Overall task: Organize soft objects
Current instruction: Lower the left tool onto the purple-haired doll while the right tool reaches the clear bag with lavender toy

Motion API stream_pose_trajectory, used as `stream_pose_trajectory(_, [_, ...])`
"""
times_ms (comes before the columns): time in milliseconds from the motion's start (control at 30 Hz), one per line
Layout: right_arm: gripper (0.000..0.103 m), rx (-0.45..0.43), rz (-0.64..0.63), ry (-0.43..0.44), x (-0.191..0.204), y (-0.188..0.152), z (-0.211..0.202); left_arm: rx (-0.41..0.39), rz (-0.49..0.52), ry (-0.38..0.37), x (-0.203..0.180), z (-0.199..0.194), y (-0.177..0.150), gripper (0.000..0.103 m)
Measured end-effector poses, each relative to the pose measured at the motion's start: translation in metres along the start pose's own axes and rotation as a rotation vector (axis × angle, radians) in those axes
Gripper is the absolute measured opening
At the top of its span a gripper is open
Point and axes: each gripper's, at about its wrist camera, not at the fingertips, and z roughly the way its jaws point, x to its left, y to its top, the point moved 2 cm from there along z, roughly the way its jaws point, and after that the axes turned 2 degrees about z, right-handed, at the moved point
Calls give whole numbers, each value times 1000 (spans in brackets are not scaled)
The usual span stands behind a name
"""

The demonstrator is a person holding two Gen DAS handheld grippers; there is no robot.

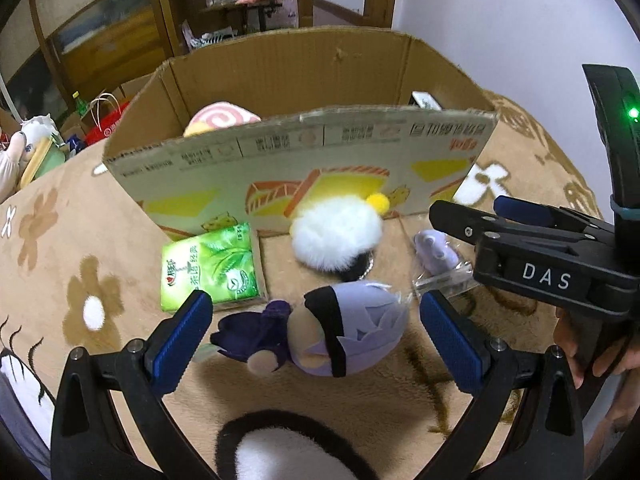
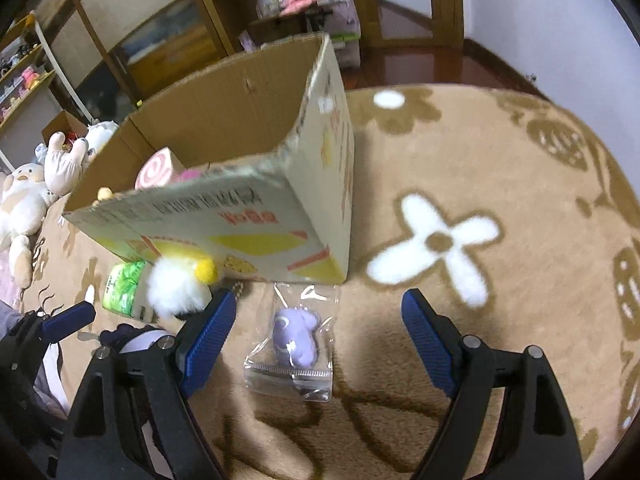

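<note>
You have one cardboard box (image 1: 280, 80) on the blanket (image 2: 500, 160), one green tissue pack (image 1: 208, 266), one white fluffy pom-pom (image 1: 336, 236), one purple-haired plush doll (image 1: 344, 332) and one bagged purple soft toy (image 2: 295, 338). Inside the box sits one pink swirl plush (image 1: 220, 118).
</note>
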Motion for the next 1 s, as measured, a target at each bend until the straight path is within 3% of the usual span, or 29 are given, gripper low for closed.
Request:
stream_pose_trajectory(233, [88, 70, -23, -6, 3, -6, 21, 40, -8, -4, 3, 13, -4, 102])
stream_pose_trajectory(667, [88, 108, -67, -68, 14, -9, 39, 56, -31, -25, 1, 25, -12, 100])
stream_pose_trajectory(1000, [73, 130, -109, -143, 33, -15, 51, 79, -54, -56, 8, 25, -13, 94])
